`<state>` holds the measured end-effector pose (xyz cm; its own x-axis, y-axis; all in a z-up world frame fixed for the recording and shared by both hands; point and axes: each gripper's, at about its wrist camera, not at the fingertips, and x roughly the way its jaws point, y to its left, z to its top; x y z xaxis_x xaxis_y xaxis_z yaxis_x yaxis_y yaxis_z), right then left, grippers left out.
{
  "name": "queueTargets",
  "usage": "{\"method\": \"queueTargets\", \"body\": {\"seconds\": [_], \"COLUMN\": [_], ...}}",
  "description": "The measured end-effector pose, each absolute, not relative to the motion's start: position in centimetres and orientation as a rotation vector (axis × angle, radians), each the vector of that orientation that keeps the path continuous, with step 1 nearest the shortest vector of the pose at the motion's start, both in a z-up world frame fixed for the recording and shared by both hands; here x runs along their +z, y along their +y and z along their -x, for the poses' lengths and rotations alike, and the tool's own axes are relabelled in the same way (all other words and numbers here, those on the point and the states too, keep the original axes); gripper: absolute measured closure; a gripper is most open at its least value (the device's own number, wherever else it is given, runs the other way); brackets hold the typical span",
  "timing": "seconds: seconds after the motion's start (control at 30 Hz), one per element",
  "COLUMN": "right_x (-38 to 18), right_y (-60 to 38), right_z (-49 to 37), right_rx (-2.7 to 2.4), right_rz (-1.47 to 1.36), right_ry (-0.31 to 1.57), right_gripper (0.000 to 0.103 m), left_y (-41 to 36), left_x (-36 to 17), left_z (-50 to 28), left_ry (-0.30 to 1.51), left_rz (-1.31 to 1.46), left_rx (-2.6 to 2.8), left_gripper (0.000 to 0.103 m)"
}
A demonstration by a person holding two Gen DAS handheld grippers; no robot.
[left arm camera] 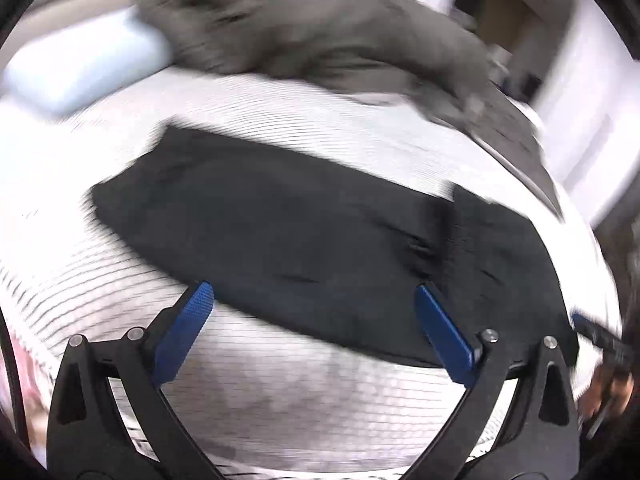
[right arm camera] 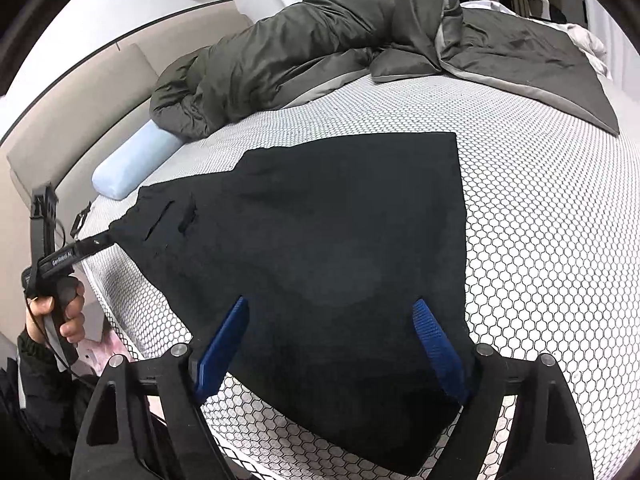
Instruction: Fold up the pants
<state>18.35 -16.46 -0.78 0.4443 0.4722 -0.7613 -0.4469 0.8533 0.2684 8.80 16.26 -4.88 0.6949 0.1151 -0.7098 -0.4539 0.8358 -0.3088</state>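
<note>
Bedroom; bed w/ honeycomb-patterned cover. Black pants are laid flat on it, partly folded. Left tongs and right tongs are held apart, empty. Fabric judged soft, light, limp; best pinched at hem or waistband corners.

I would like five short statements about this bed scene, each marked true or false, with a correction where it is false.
1. The black pants lie on the patterned mattress. True.
2. The right gripper is shut on the pants. False: its blue fingers stand wide apart over the fabric.
3. A light blue pillow lies near the headboard. True.
4. The grey duvet covers the pants. False: it is bunched up at the far side, apart from them.
5. The left gripper is open. True.
</note>
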Motion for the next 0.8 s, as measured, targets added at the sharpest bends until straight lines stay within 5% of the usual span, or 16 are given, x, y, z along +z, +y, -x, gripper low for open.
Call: {"method": "queueTargets", "body": {"seconds": [0.2, 0.3, 0.37, 0.4, 0.5, 0.8], "right_x": [-0.8, -1.0, -1.2, -1.2, -1.3, -1.1], "right_y": [-16.3, -15.7, -15.5, -15.3, -15.4, -16.9], "right_z": [-18.3, -18.3, -18.3, -18.2, -18.1, -18.7], "right_rx": [0.571, 0.581, 0.591, 0.594, 0.597, 0.546], "right_rz": [-0.029, -0.016, -0.003, 0.006, 0.014, -0.041], "right_ry": [0.959, 0.969, 0.972, 0.973, 0.971, 0.957], "right_gripper": [0.017, 0.017, 0.017, 0.017, 0.017, 0.017], "left_y": [24.5, 26.4, 27.9, 28.5, 27.8, 13.3], "left_x": [-9.4, -9.3, -9.5, -9.7, -8.2, 3.3], "left_z": [-6.5, -7.2, -8.2, -8.8, -8.9, -12.4], "left_ry": [0.69, 0.647, 0.659, 0.667, 0.621, 0.462], "left_rz": [0.874, 0.883, 0.898, 0.903, 0.843, 0.533], "left_rx": [0.357, 0.395, 0.441, 0.456, 0.472, 0.172], "left_gripper": [0.009, 0.035, 0.082, 0.092, 0.102, 0.102]}}
